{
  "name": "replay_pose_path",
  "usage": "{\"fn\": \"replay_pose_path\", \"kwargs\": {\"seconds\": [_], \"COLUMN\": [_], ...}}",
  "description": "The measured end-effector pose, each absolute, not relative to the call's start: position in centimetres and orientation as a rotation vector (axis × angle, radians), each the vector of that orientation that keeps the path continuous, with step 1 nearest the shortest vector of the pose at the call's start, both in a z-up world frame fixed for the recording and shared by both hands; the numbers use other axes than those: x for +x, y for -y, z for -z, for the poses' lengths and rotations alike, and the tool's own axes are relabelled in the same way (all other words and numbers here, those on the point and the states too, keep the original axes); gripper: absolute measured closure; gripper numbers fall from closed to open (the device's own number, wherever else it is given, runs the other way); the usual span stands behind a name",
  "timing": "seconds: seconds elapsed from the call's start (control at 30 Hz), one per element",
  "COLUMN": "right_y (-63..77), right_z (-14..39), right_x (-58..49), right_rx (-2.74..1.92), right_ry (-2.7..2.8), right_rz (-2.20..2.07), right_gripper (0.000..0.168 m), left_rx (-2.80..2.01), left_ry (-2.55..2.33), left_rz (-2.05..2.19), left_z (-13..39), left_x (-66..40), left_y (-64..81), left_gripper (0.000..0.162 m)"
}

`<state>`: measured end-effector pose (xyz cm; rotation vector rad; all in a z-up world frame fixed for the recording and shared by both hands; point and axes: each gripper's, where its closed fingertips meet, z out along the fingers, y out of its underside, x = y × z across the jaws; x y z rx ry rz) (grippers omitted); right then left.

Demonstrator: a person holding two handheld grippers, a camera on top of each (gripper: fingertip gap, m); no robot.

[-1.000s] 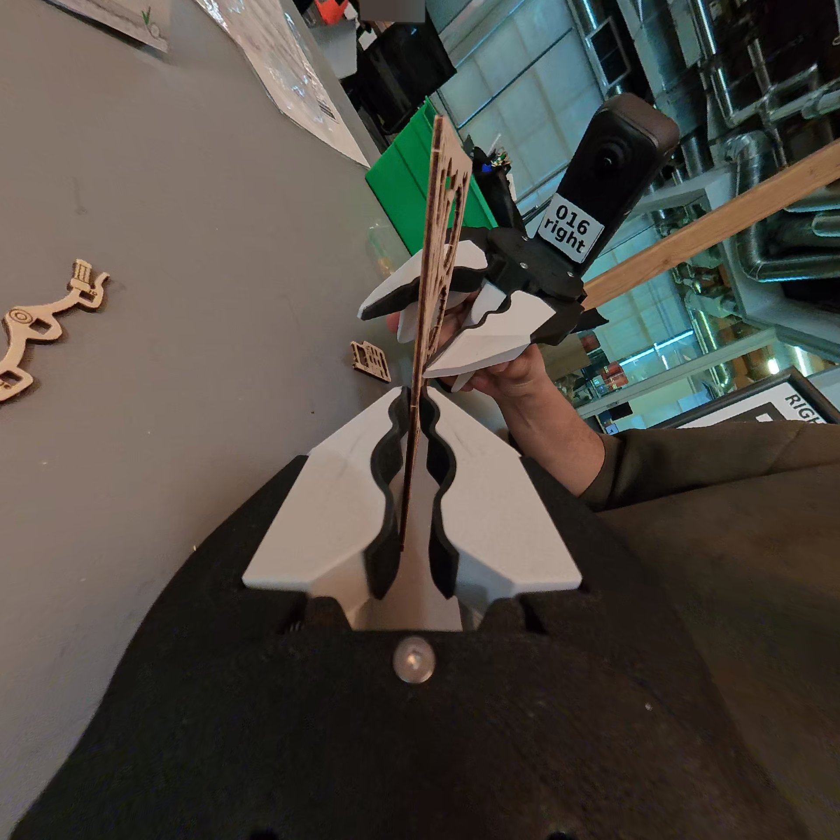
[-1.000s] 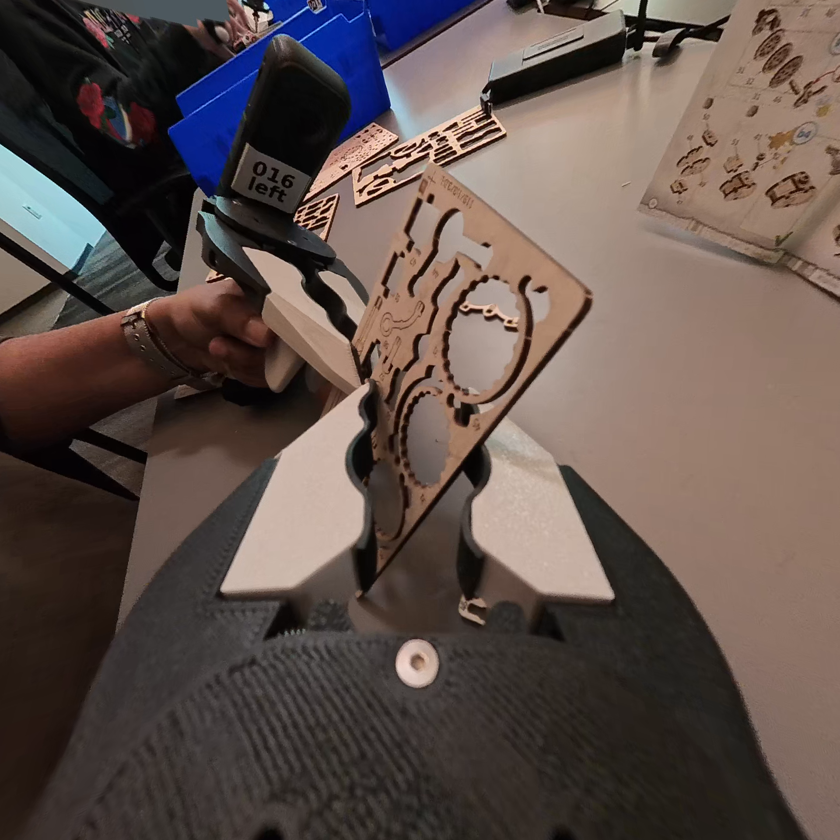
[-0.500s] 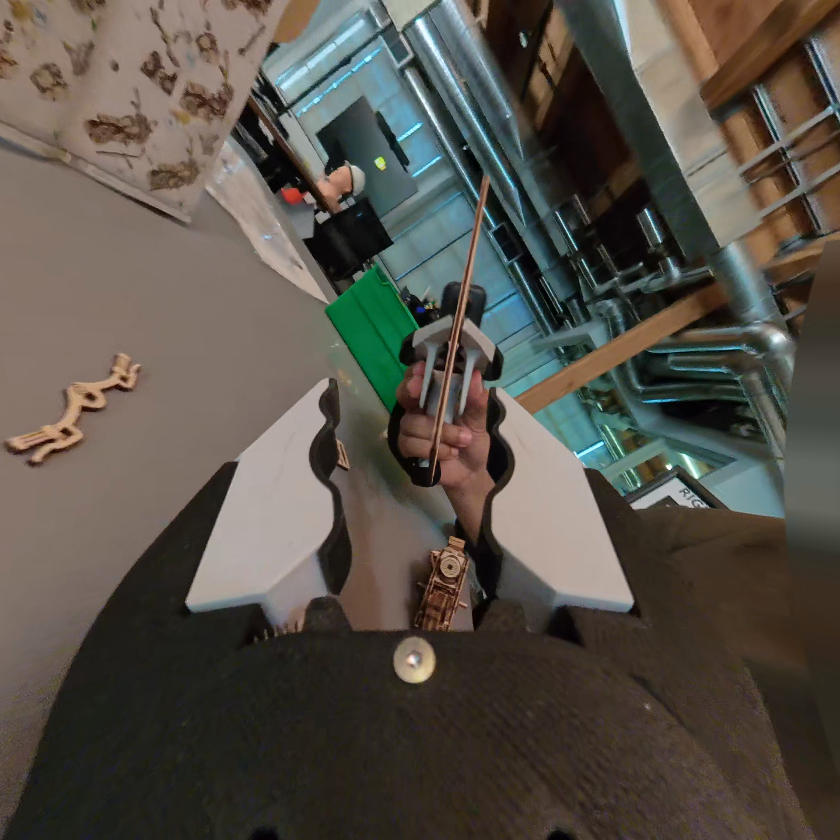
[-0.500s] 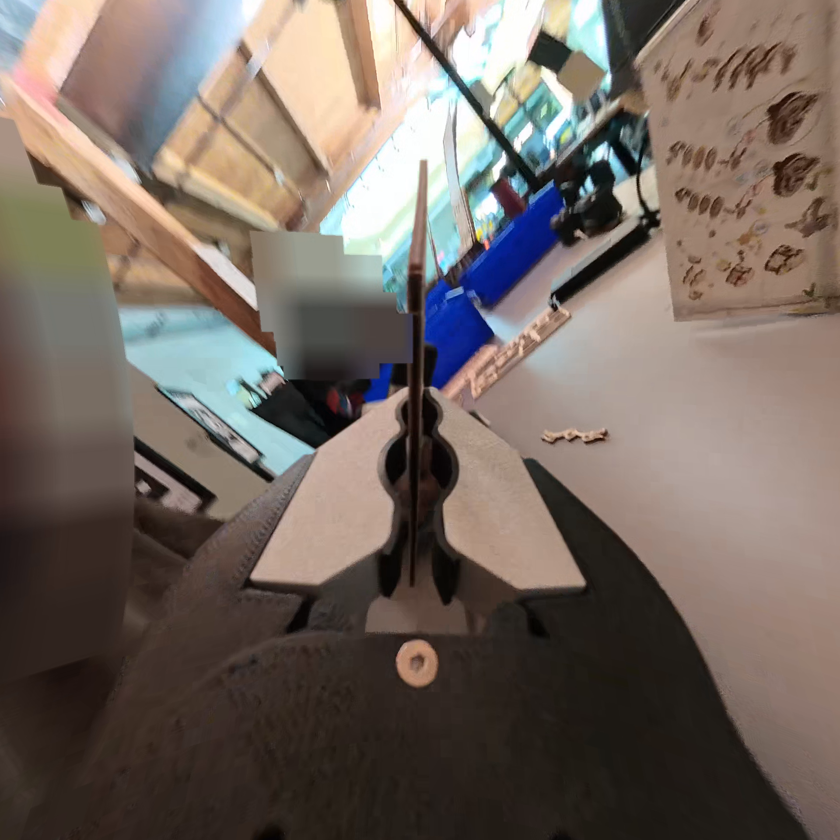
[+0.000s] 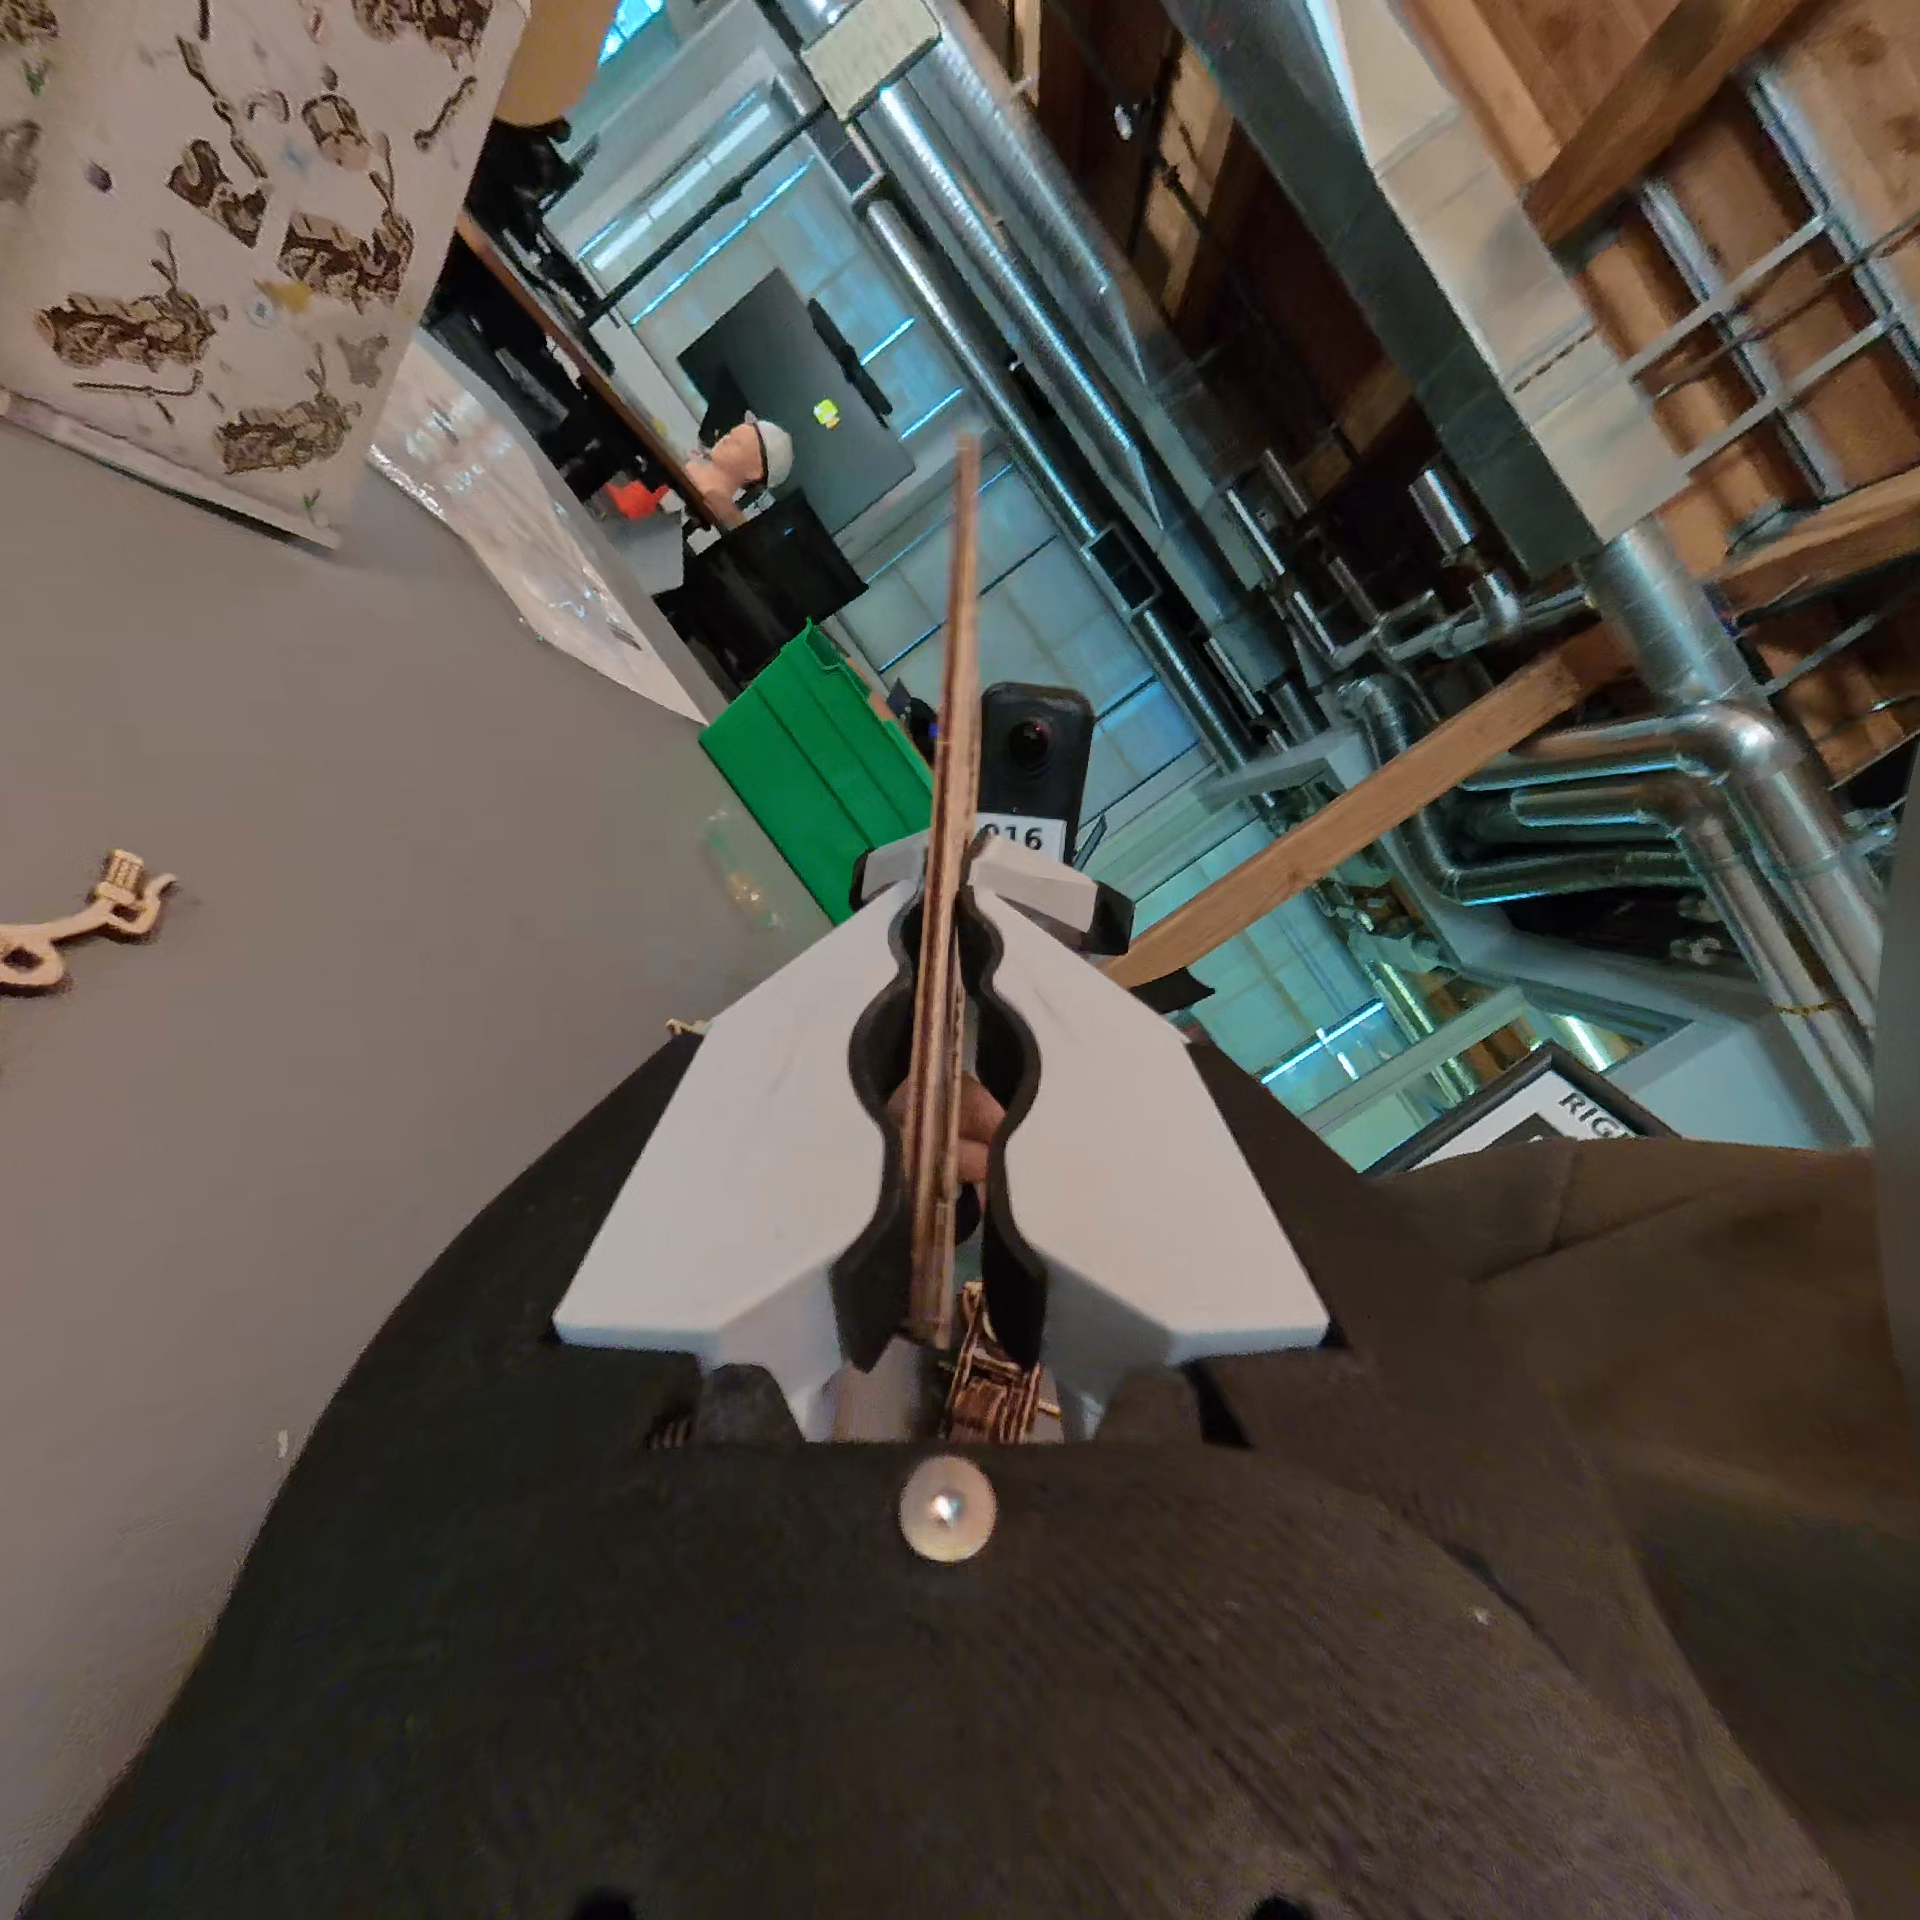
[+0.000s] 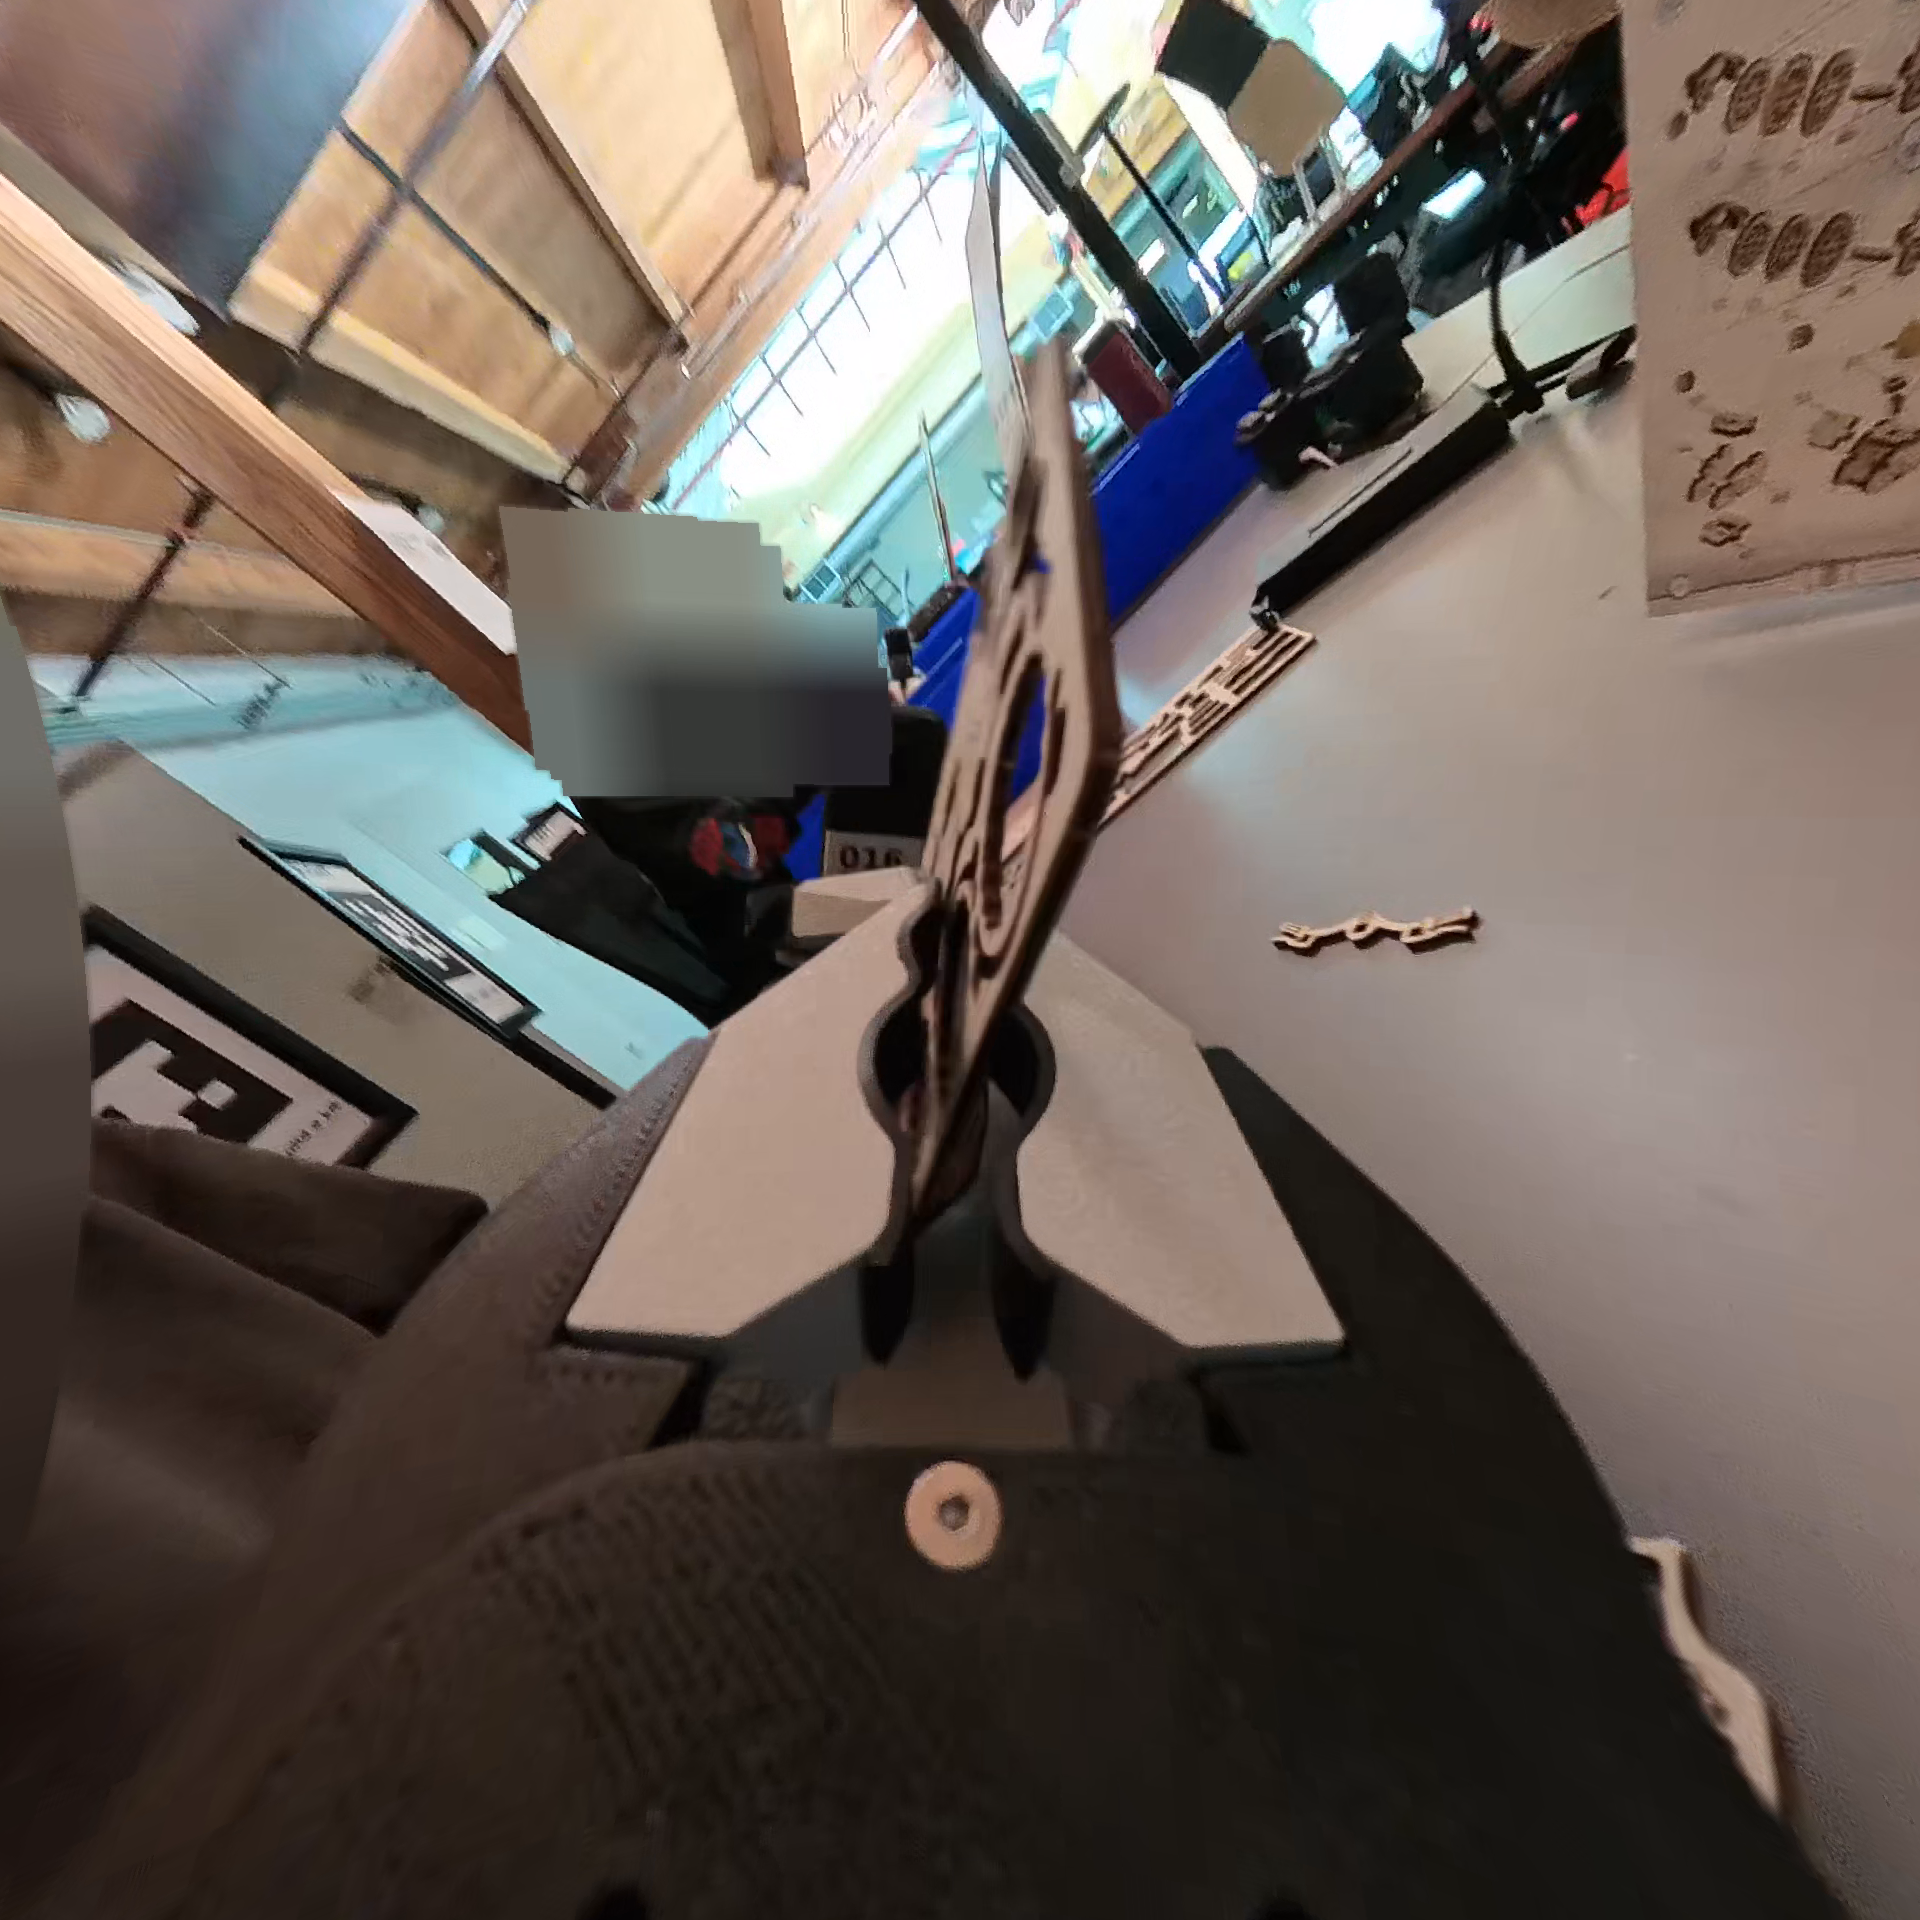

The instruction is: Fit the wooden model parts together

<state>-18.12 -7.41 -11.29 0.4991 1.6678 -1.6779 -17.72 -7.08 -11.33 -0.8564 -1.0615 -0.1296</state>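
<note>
A thin wooden parts sheet (image 5: 958, 665) with cut-out shapes stands edge-on in the left wrist view. My left gripper (image 5: 940, 909) is shut on its near edge. My right gripper (image 5: 971, 868) faces it from the far side and grips the same sheet. In the right wrist view the sheet (image 6: 1039, 644) tilts to the right between my right gripper (image 6: 977, 940) fingers, which are shut on it. A grey finger (image 6: 842, 904) of the left gripper shows just behind. A small assembled wooden model piece (image 5: 987, 1387) shows low between my left fingers. The sheet is held above the grey table (image 5: 312, 831).
A loose curved wooden part (image 5: 83, 925) lies on the table and also shows in the right wrist view (image 6: 1371, 930). An instruction sheet (image 6: 1787, 312) stands at the right. More wooden sheets (image 6: 1205, 696), blue bins (image 6: 1174, 457), a black box (image 6: 1392, 488) and a green bin (image 5: 810, 748) sit farther off. Only a small space, under 4 cm, lies between the two pairs of fingers.
One second ago both grippers held the sheet. Half a second ago my left gripper was open and drawn back. Now it is shut on the sheet again, and the sheet has tilted in my right gripper.
</note>
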Motion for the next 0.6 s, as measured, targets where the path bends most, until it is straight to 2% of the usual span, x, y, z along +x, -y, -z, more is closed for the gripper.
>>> {"fn": "replay_pose_path", "kwargs": {"seconds": [0.6], "right_y": [7.0], "right_z": [12.8], "right_x": [-18.0], "right_rx": [0.414], "right_ry": [-1.827], "right_rz": [1.596], "right_gripper": [0.164], "left_rx": [-0.924], "left_ry": [1.113], "left_rz": [0.103], "left_z": [12.8], "left_x": [-18.0], "left_y": [7.4], "left_gripper": [0.157]}}
